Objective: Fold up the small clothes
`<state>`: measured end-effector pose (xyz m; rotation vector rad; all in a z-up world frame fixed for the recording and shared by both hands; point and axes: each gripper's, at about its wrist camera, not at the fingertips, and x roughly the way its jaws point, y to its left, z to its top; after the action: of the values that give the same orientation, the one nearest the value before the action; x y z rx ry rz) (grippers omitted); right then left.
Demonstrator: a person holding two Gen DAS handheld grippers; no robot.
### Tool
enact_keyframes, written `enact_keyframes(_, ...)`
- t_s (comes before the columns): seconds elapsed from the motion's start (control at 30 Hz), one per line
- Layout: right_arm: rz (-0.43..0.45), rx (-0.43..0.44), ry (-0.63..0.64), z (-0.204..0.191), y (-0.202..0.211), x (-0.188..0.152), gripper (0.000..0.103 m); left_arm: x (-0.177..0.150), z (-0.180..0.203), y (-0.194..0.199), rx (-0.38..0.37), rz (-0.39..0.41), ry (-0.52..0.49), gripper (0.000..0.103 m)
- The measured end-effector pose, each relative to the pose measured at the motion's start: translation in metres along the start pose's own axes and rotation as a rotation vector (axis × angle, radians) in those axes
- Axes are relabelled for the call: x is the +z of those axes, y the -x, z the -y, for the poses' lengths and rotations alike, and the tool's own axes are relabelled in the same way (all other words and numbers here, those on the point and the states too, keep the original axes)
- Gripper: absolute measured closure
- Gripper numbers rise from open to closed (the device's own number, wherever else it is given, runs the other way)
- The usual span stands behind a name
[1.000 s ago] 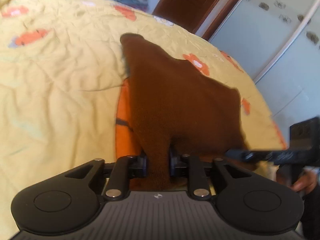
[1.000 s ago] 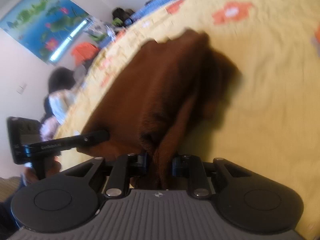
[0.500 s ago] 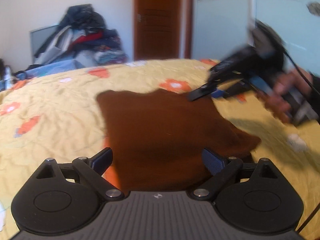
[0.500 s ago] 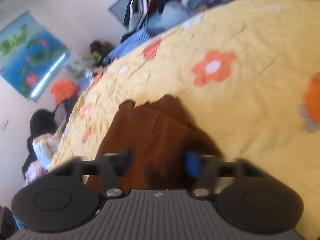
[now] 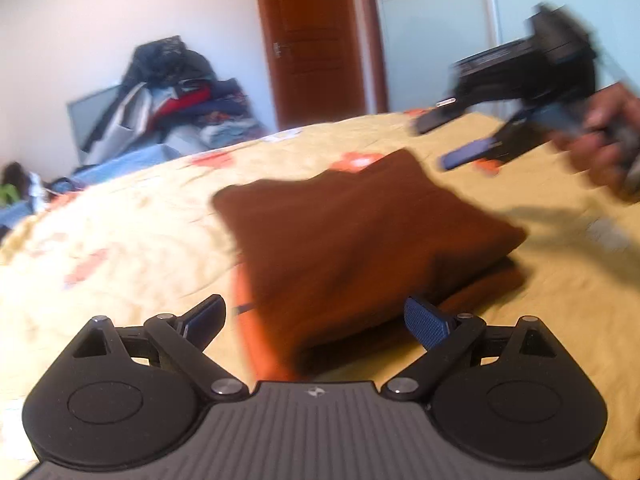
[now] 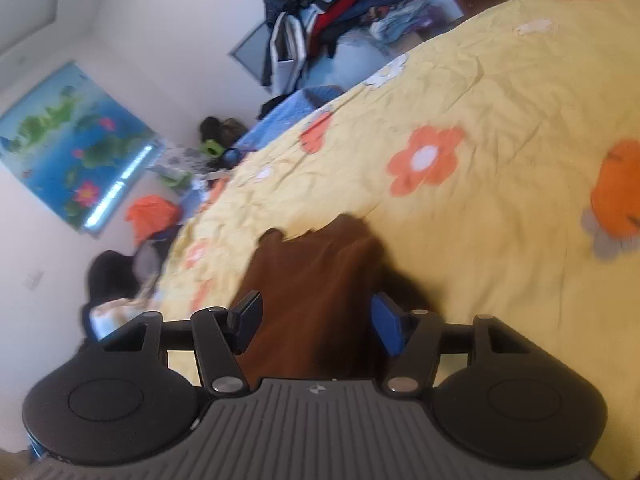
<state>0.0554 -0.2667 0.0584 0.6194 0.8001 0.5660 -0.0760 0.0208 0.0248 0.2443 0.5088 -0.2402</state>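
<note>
Centrally on the bed (image 5: 120, 240), one brown garment (image 5: 360, 240) lies folded into a thick, roughly rectangular pad on the yellow bedspread with orange flower prints. Seen from the left wrist, its long axis runs from the near edge, just ahead of the camera, away toward the far right, where one corner points at the door (image 5: 316, 40); a lower layer shows under the right-hand edge, and an orange print shows along its left side.

Two grippers are present. Left gripper (image 5: 316, 320): jaws spread wide, empty, one finger on either side of the garment's near end, neither pad touching the cloth. Right gripper (image 5: 452, 140), blurred in the left wrist view, held in a hand (image 5: 600, 148) above the bed beyond the garment's far right corner. From its own camera, the right gripper (image 6: 316, 324) has its jaws parted, having just been opening; brown cloth lies below and between them, and the pads do not press it. From this side the garment (image 6: 316, 280) narrows away toward the upper middle of the bed (image 6: 500, 100).

One pile of clothes (image 6: 320, 4) sits beyond the bed, and one lotus picture (image 6: 72, 148) hangs on the wall.
</note>
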Motion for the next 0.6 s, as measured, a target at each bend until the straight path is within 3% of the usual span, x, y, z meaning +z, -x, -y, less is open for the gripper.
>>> enact_keyframes(0.07, -0.038, 0.003, 0.024, -0.009, 0.008, -0.012, 0.041, -0.002, -0.003, -0.007, 0.029, -0.035, -0.002, 0.007)
enact_keyframes(0.2, -0.136, -0.027, 0.12, -0.026, -0.004, -0.033, 0.041, 0.0, 0.001, -0.018, 0.044, -0.055, 0.011, 0.029)
enact_keyframes(0.27, -0.192, -0.07, 0.177, -0.03, -0.018, -0.043, 0.056, 0.0, 0.005, -0.026, 0.054, -0.06, 0.009, 0.037)
enact_keyframes(0.3, -0.213, -0.098, 0.204, -0.031, -0.025, -0.047, 0.062, -0.001, 0.008, -0.027, 0.059, -0.063, 0.002, 0.051)
enact_keyframes(0.33, -0.233, -0.109, 0.237, -0.031, -0.031, -0.051, 0.083, -0.003, 0.007, -0.024, 0.056, -0.063, 0.005, 0.065)
enact_keyframes(0.37, -0.255, -0.11, 0.252, -0.032, -0.035, -0.053, 0.088, 0.0, 0.001, -0.024, 0.037, -0.069, 0.029, 0.085)
enact_keyframes(0.5, -0.223, -0.13, 0.337, -0.044, -0.02, -0.05, 0.091, -0.005, -0.009, -0.018, 0.021, -0.085, 0.068, 0.091)
enact_keyframes(0.57, -0.231, -0.152, 0.305, -0.027, -0.019, -0.049, 0.093, -0.01, -0.009, -0.017, 0.023, -0.077, 0.069, 0.091)
enact_keyframes(0.6, -0.233, -0.122, 0.269, -0.019, -0.021, -0.051, 0.093, -0.01, -0.008, -0.017, 0.022, -0.081, 0.062, 0.091)
